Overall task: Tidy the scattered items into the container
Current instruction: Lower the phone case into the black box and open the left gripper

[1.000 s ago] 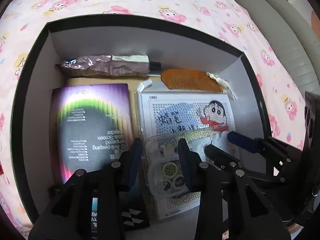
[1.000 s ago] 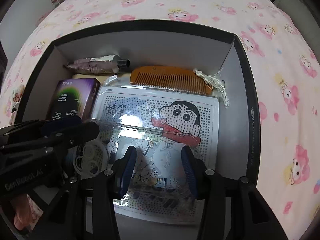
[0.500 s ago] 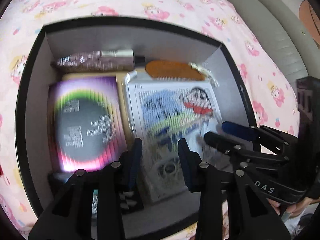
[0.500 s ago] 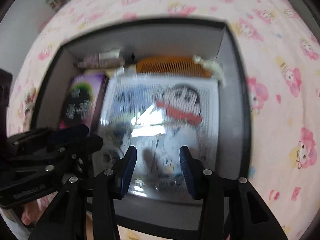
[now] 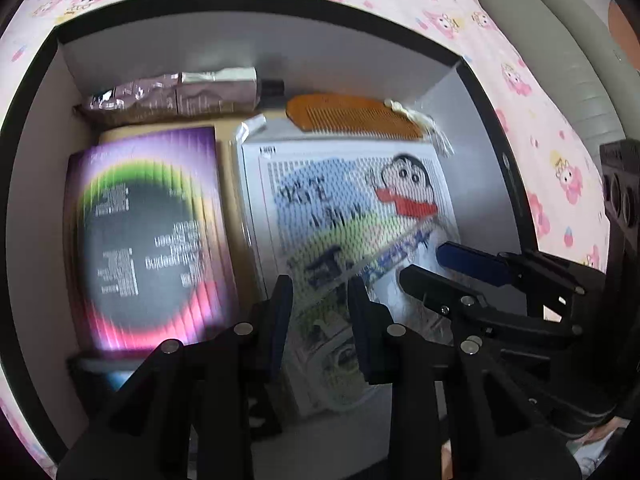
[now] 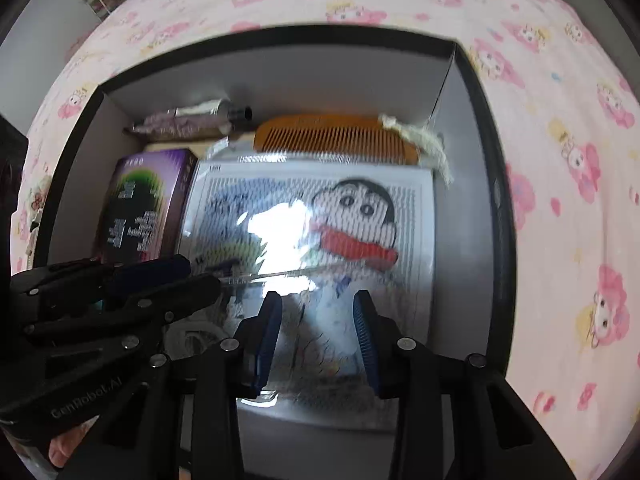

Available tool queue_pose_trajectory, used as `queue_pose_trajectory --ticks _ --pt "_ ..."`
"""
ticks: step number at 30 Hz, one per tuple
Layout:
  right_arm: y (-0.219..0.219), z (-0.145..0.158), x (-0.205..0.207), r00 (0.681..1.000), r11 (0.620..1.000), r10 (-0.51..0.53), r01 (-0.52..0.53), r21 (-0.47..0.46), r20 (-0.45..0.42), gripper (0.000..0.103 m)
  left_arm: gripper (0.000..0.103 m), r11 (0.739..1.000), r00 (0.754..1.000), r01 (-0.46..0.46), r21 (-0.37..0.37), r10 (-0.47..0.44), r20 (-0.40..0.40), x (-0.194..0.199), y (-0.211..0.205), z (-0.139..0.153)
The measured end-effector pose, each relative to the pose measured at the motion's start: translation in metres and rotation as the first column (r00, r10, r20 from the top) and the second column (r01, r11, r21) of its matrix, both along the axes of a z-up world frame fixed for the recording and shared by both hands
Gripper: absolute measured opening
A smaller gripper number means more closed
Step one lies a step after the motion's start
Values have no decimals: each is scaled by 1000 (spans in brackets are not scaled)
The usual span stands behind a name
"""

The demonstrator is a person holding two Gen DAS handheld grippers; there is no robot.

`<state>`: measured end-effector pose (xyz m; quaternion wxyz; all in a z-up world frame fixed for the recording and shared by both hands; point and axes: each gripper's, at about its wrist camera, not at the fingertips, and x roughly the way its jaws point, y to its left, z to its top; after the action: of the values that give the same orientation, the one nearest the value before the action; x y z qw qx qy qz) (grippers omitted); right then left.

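Cartoon bead-art packet [image 6: 320, 240], comb [image 6: 336, 140], tube [image 5: 176, 94] and purple box [image 5: 148, 236] are held inside the black container [image 6: 496, 184] on the bed [image 6: 560, 120]; left gripper [image 5: 320, 312] and right gripper [image 6: 318, 332] are parted, empty.

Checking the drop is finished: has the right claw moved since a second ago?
Yes. The right claw has backed toward the near edge of the box, away from the comb; the box looks smaller in its view.

Black-rimmed box [image 6: 496, 200] with grey inner walls; pink cartoon-print sheet [image 6: 560, 120]; amber comb [image 6: 336, 140] along the far wall; purple carton [image 5: 148, 236] bearing a green-to-pink ring; dotted sheet [image 6: 312, 224] with a red-scarfed figure; tube [image 5: 176, 94], seemingly mauve.
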<state>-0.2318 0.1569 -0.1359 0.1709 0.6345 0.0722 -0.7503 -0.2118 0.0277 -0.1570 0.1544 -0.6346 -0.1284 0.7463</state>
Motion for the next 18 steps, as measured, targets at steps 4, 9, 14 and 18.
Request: queue_pose_trajectory --ticks 4,9,14,18 --pt "7 2 2 998 999 22 -19 -49 57 34 27 999 1000 26 -44 -27 -17 7 1 6" --pt "27 18 2 997 984 -17 30 -177 74 34 27 999 999 -39 35 40 -30 0 -15 16" --pt "27 27 -1 998 983 -62 58 -173 -23 34 28 996 994 -84 25 86 -65 -4 -24 27" --pt "9 6 4 1000 987 -17 21 -158 26 34 28 995 994 -96 7 97 -46 7 -33 27"
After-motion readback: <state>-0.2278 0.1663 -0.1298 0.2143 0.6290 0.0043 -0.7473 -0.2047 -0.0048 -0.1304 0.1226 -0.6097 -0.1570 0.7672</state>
